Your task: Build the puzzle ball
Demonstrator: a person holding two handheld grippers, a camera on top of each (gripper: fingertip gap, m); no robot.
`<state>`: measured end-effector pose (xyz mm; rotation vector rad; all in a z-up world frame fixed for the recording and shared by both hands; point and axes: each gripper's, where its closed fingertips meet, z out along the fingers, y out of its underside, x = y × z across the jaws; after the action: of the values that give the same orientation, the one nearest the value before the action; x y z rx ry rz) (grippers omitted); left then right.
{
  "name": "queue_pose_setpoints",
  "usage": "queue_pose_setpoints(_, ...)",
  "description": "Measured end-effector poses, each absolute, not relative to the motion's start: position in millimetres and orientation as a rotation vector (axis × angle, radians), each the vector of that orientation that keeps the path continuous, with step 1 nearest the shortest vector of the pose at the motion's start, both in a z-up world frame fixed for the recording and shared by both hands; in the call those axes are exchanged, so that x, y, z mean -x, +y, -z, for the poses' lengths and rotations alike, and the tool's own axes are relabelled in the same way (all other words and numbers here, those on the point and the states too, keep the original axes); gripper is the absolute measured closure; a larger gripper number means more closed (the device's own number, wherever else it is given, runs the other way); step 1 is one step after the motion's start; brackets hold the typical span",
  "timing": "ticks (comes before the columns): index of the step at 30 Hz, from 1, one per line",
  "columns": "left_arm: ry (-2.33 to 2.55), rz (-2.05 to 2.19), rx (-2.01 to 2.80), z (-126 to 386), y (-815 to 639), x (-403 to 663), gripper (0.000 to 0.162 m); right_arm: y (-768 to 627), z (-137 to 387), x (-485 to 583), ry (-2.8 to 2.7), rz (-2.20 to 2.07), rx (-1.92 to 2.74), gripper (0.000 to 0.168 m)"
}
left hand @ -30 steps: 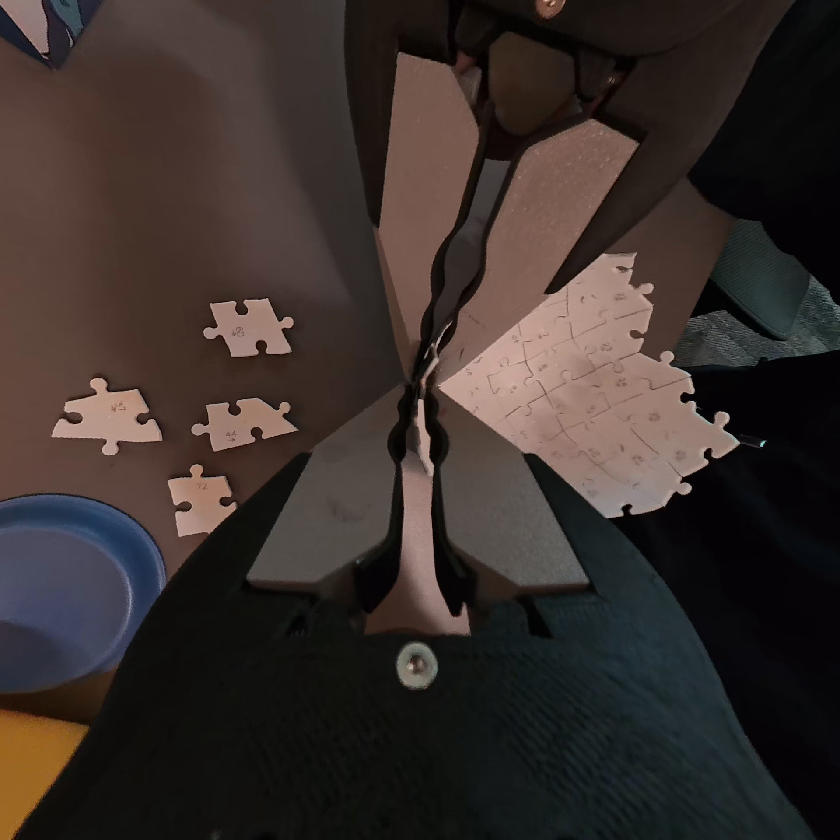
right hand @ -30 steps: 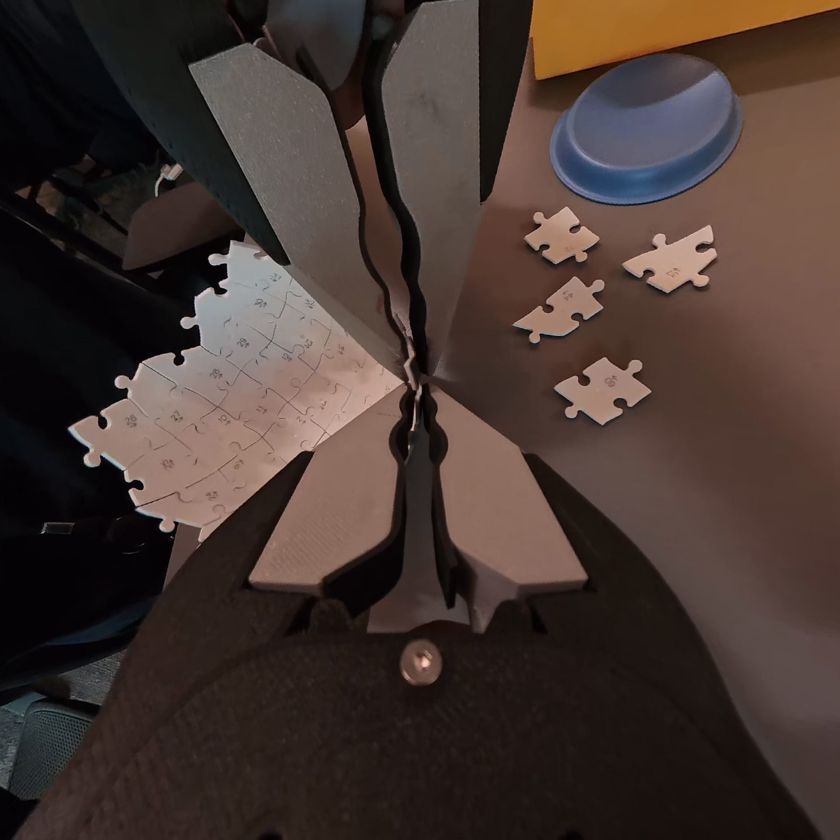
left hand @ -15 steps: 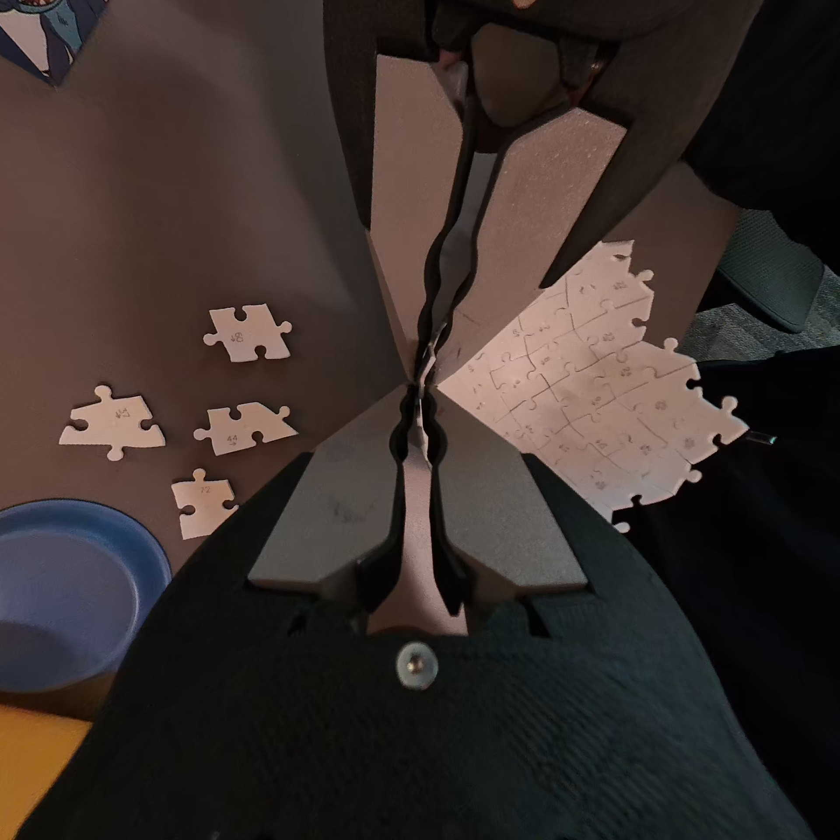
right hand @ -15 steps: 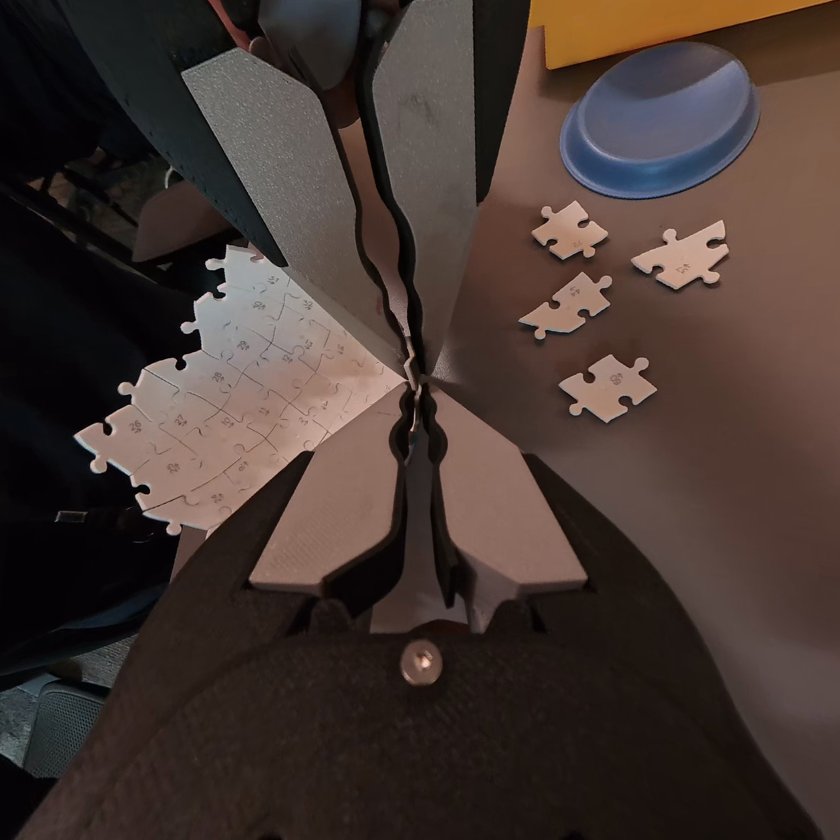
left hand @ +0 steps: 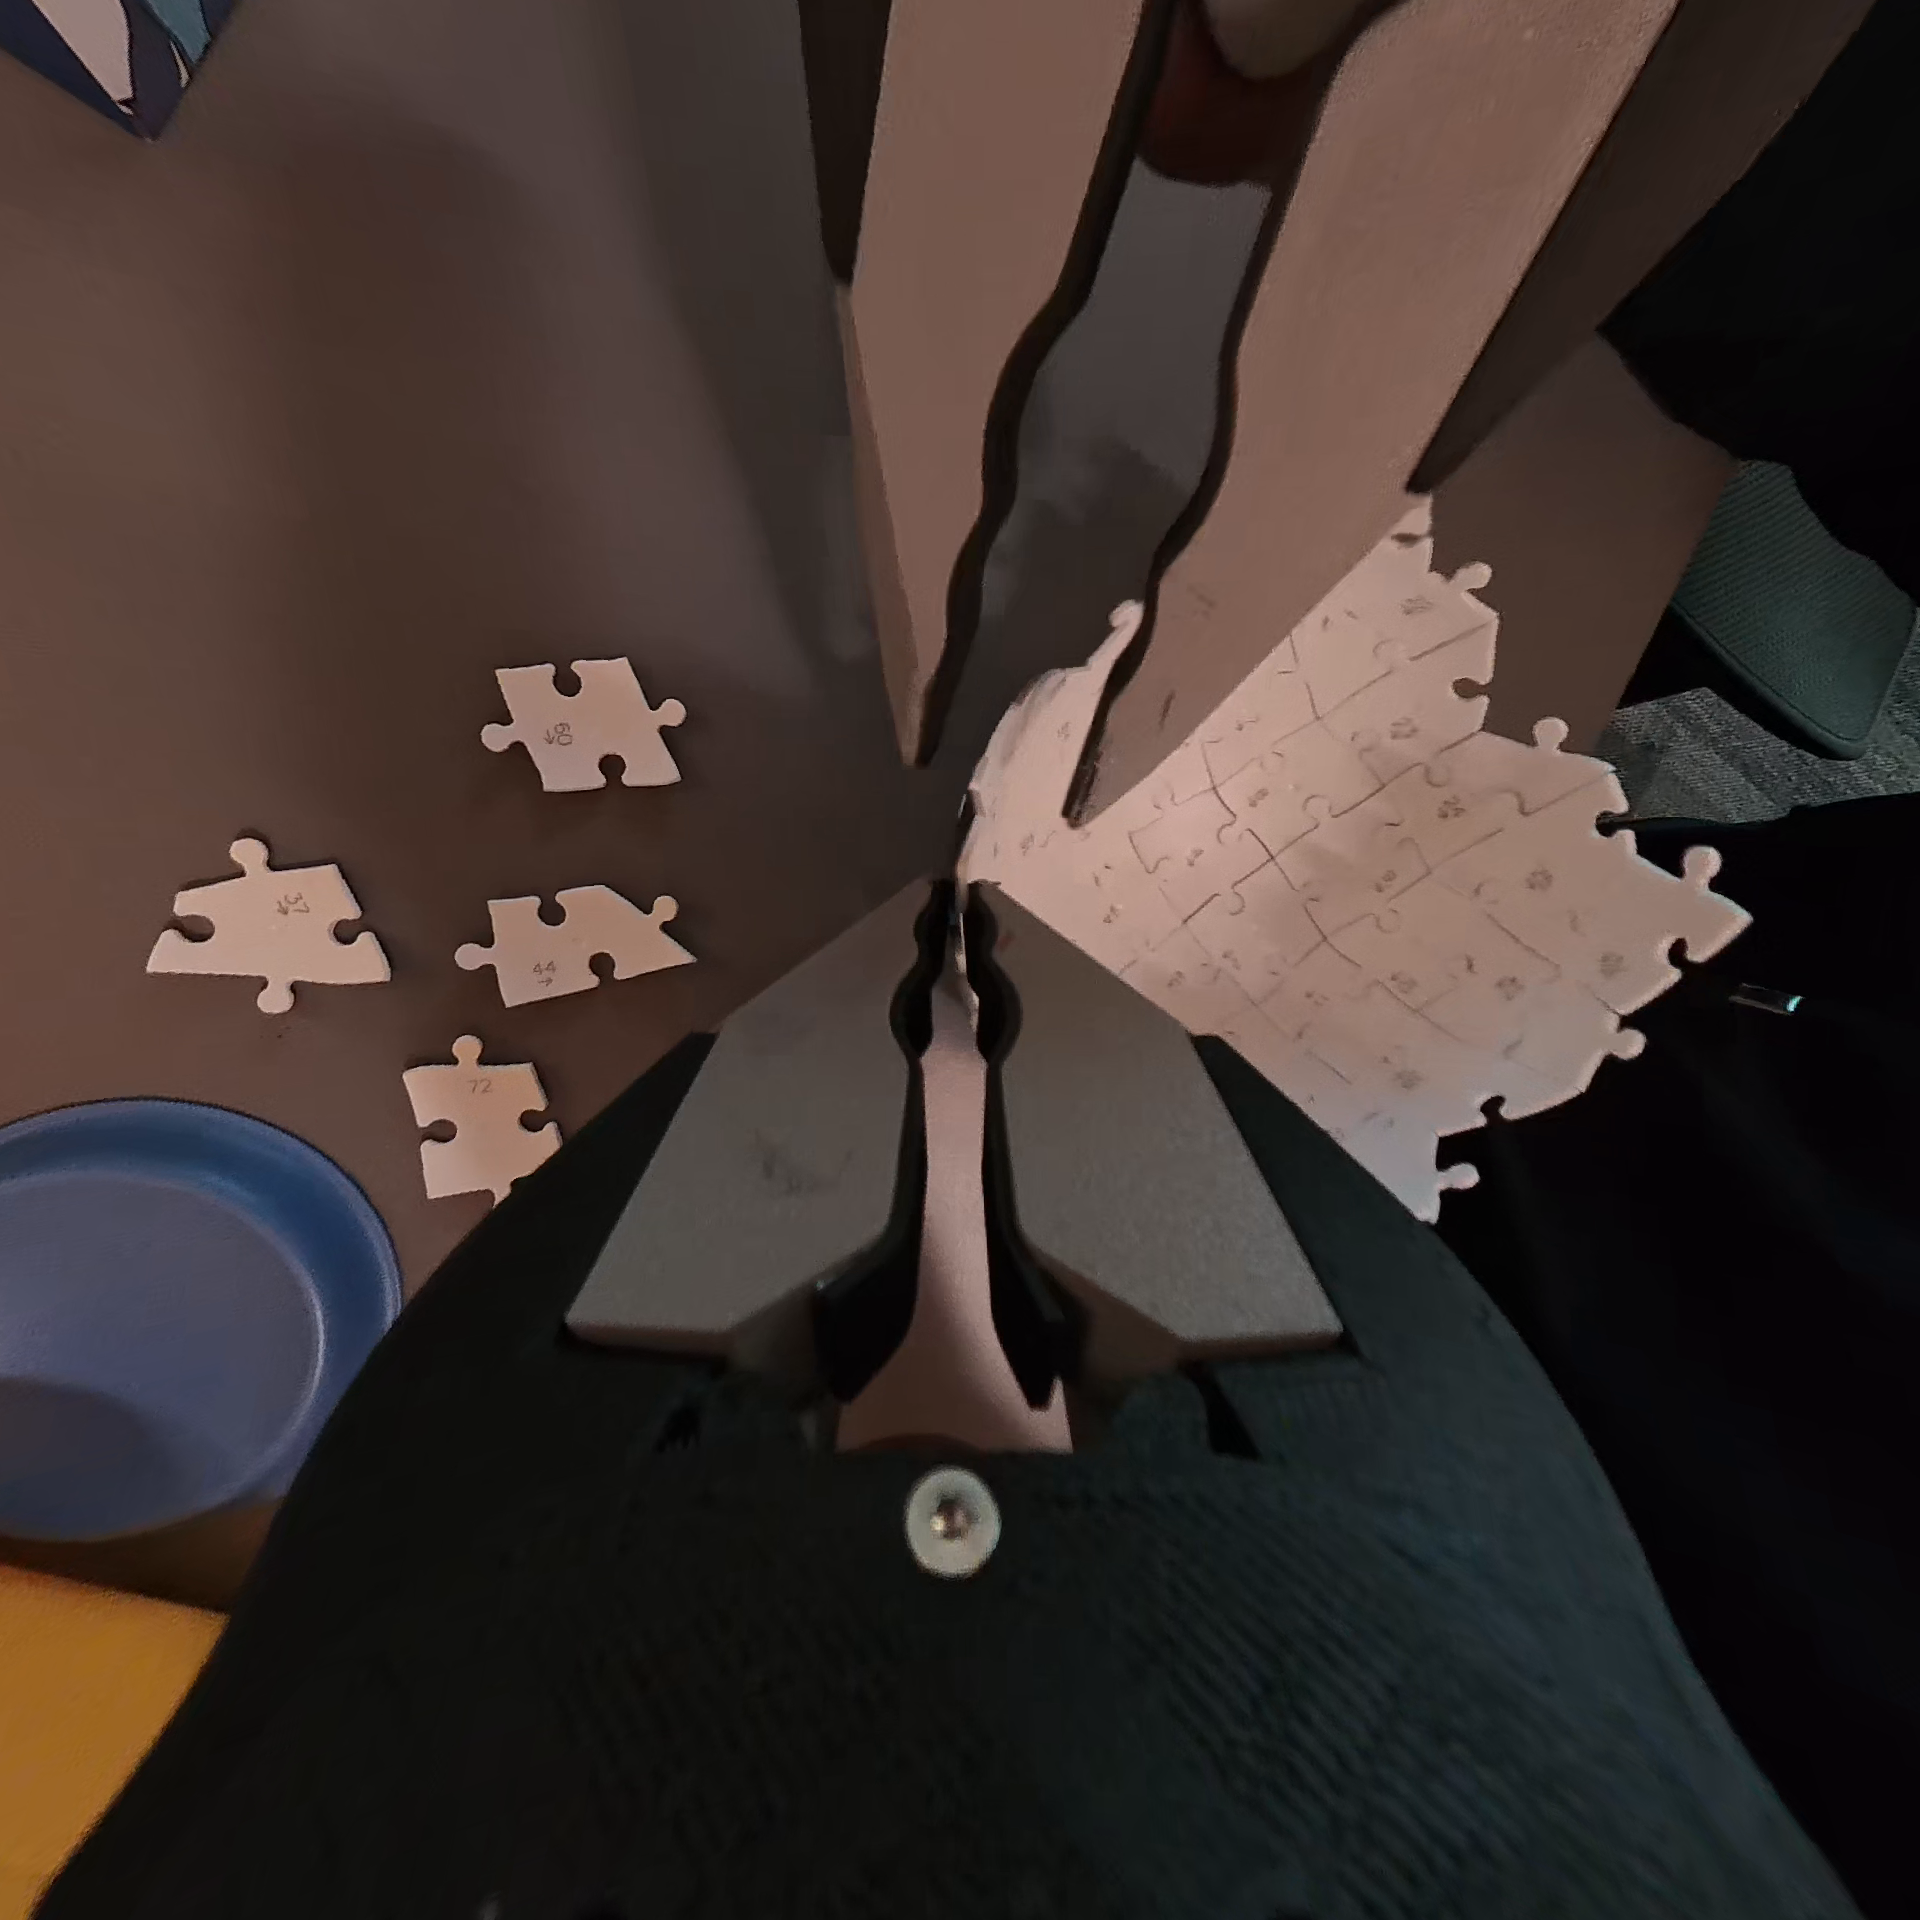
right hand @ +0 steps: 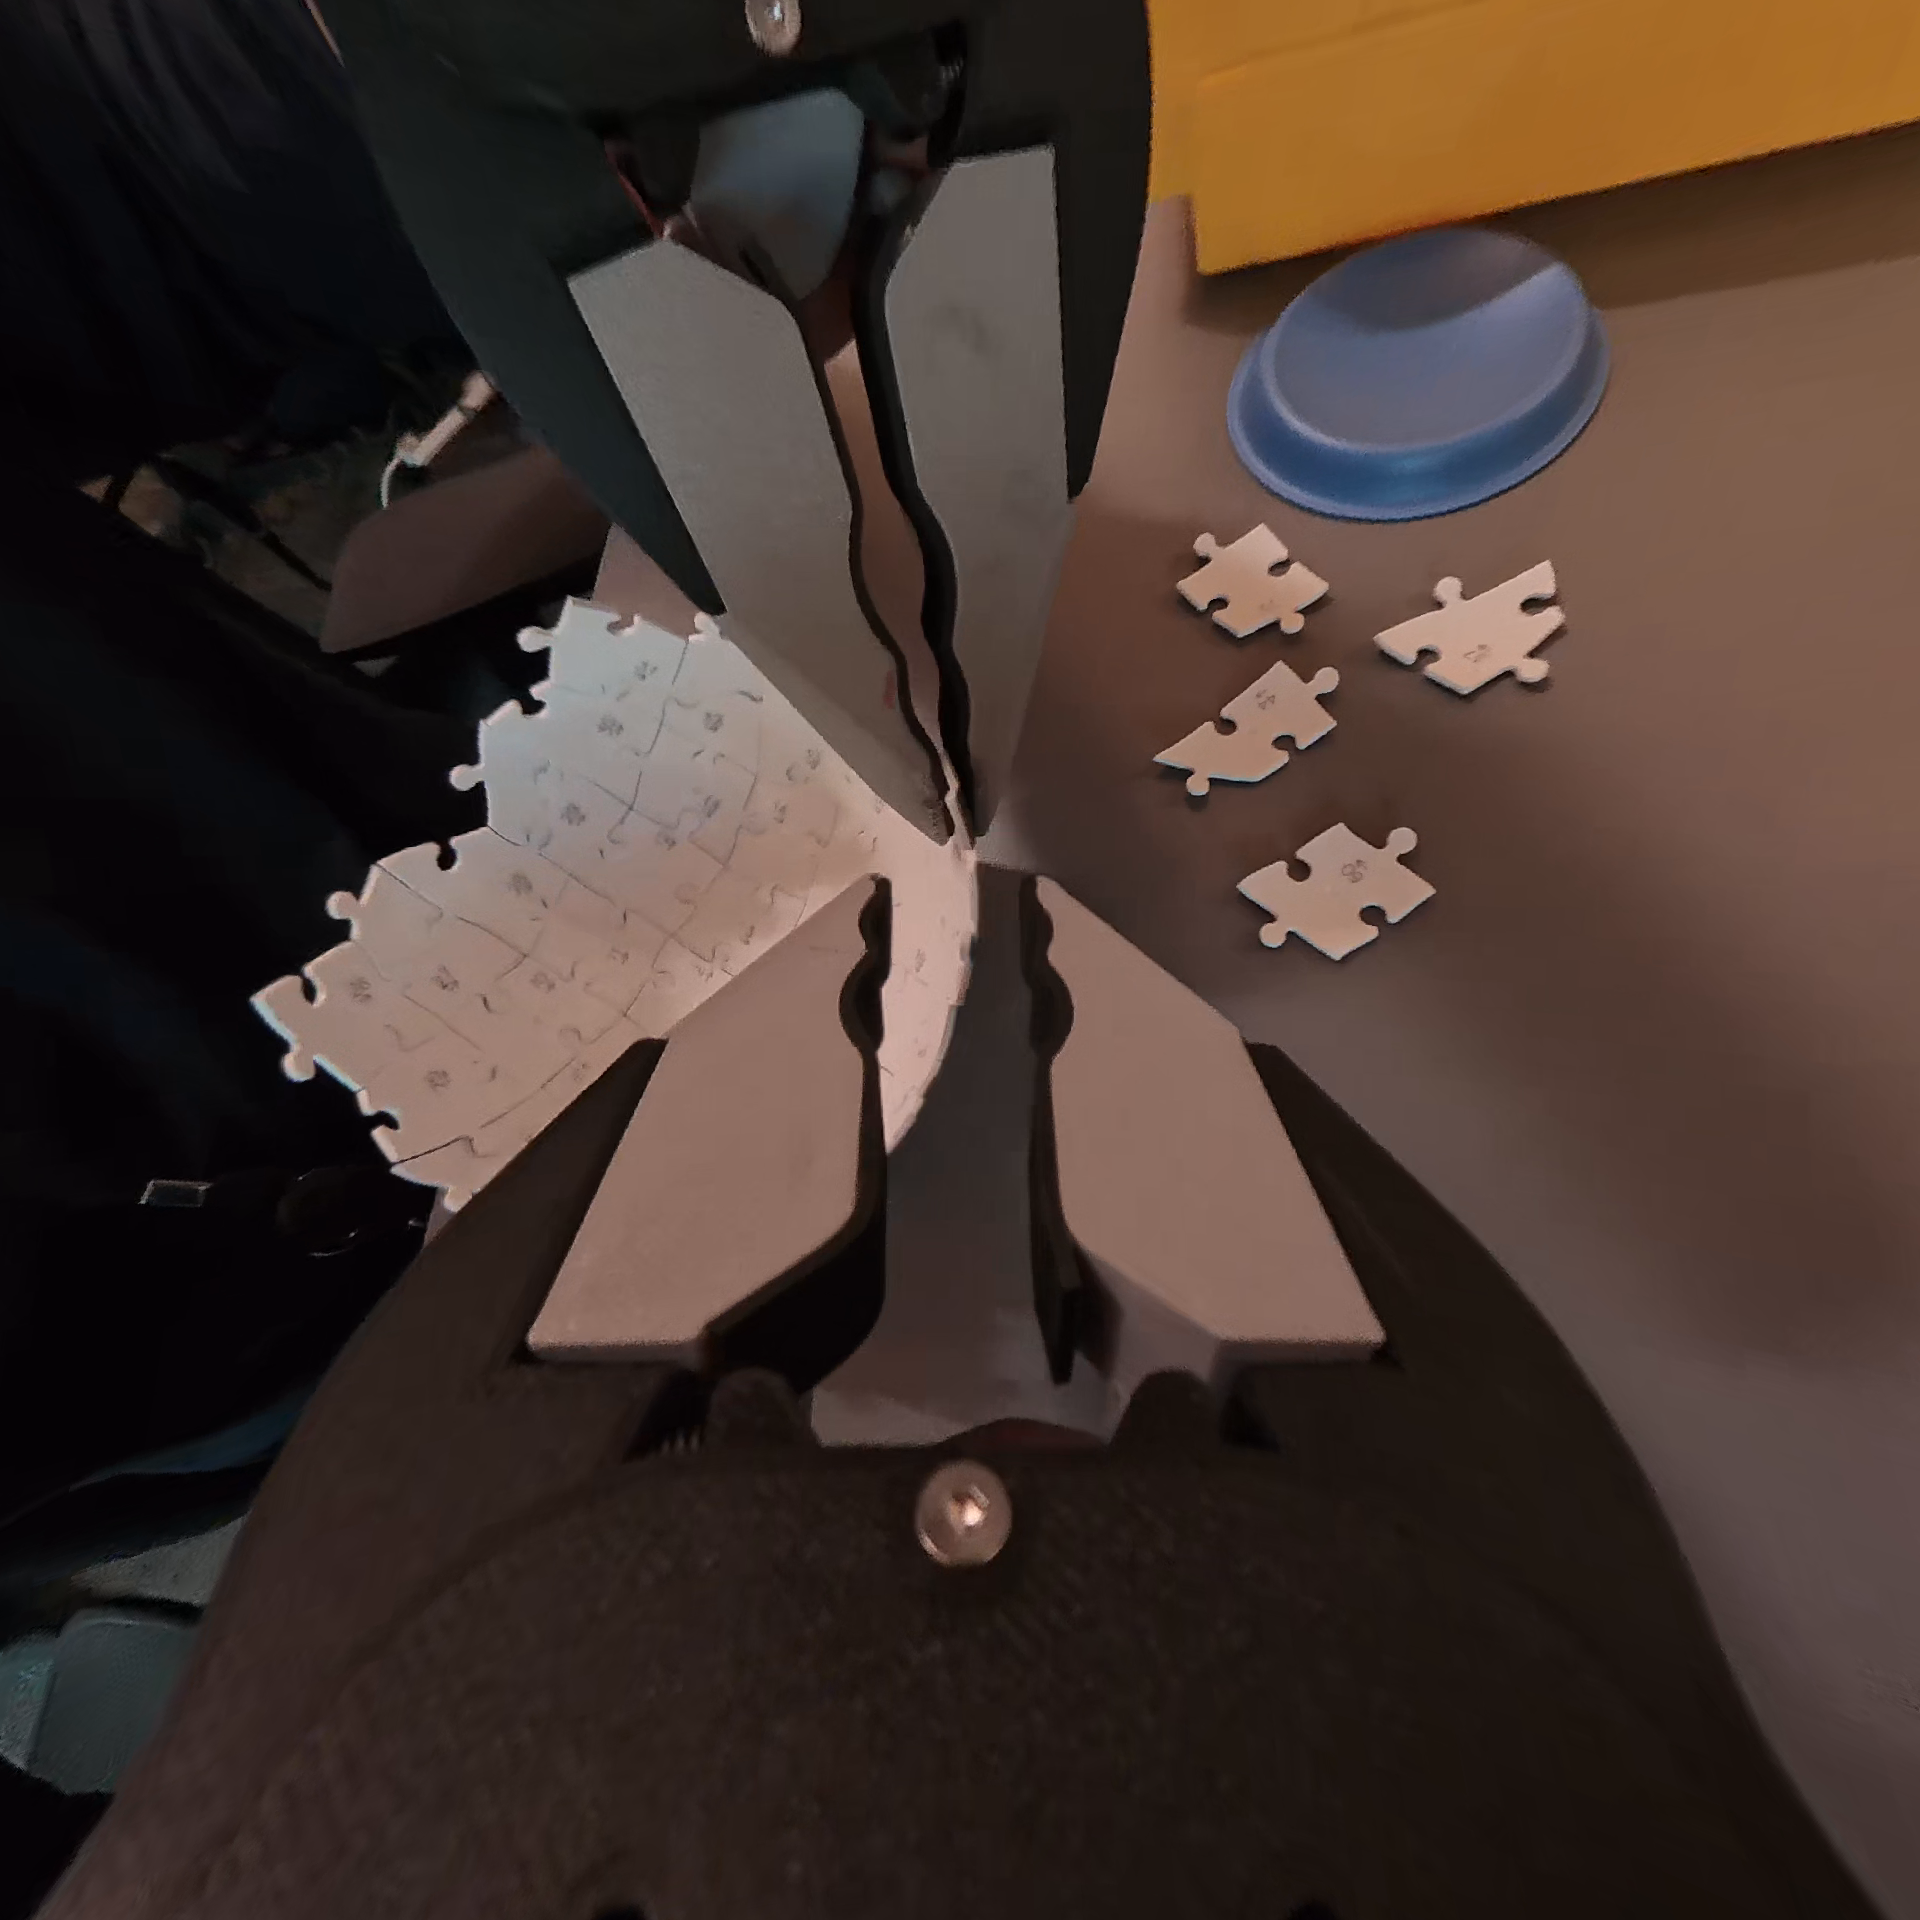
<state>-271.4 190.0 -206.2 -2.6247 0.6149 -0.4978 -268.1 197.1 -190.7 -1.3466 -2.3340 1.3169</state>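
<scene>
A curved white shell of joined puzzle pieces (left hand: pixel 1351 914) hangs over the table's edge; it also shows in the right wrist view (right hand: pixel 582 883). My left gripper (left hand: pixel 954 904) is shut on the shell's rim. It comes in from the top of the right wrist view (right hand: pixel 951 816). My right gripper (right hand: pixel 954 894) is open, its jaws on either side of the same rim just opposite the left one. It shows at the top of the left wrist view (left hand: pixel 1003 779). Several loose white pieces (left hand: pixel 582 727) lie face down on the grey table (left hand: pixel 416 416), also seen in the right wrist view (right hand: pixel 1340 894).
A blue shallow dish (left hand: pixel 156 1320) stands beyond the loose pieces, also in the right wrist view (right hand: pixel 1423 384). A yellow box (right hand: pixel 1507 114) sits behind it. Dark clothing and a chair lie past the table's edge under the shell. Only a small space, under 4 cm, lies between the two pairs of fingers. The blue shallow dish (left hand: pixel 156 1320) is about 20 cm from both grippers' fingertips. Look for it in the right wrist view (right hand: pixel 1400 378) too.
My right gripper has opened and let go of the shell's rim. My left gripper stays shut on it. Both views have shifted slightly.
</scene>
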Motion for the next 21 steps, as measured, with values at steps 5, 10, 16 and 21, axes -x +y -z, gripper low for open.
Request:
queue_pose_setpoints(5,0.598,0.522,2.623,206,190,271,0.161,202,194,268,-2.332,-1.272,1.356,0.146)
queue_pose_setpoints(10,0.606,0.509,2.622,207,190,271,0.162,201,218,269,-2.415,-1.069,1.352,0.148)
queue_pose_setpoints(16,0.599,0.508,2.628,207,190,271,0.162,196,219,268,-2.441,-1.085,1.354,0.160)
queue_pose_setpoints(21,0.593,0.531,2.630,207,190,268,0.162,194,224,266,-2.456,-1.127,1.431,0.152)
